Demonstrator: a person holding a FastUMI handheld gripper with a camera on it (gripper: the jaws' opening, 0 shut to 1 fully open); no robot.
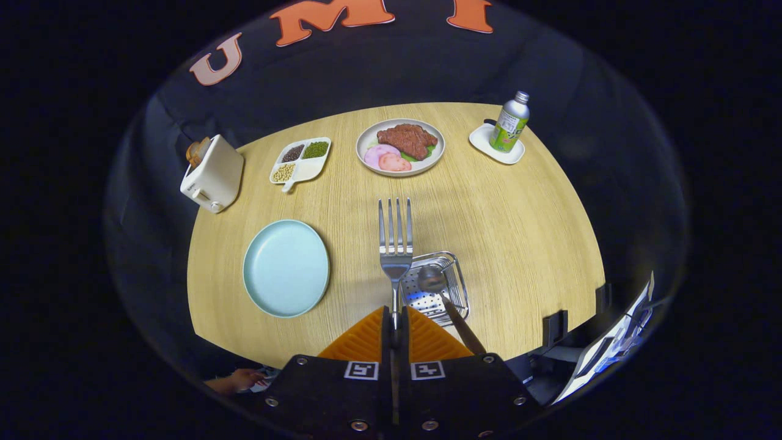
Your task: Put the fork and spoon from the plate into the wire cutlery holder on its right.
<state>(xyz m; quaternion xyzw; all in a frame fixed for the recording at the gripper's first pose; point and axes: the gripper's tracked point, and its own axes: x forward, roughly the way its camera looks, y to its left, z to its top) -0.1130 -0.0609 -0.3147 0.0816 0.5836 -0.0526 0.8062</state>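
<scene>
Claw [395,324] pinches fork [395,241] above wire holder [437,287] (spoon [440,287] inside), plate [286,267] well apart

fork [395,244] handle hidden btwn fingers [365,339]

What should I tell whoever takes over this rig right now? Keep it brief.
Gripper: shut on the fork handle, tines pointing ahead, held above the table.
Spoon: already in the wire cutlery holder, just right of the fingers.
Blue plate: bare, left of the holder.
Done: spoon placed, fork lifted.
Left: shift the fork over the holder and release it inside.
</scene>
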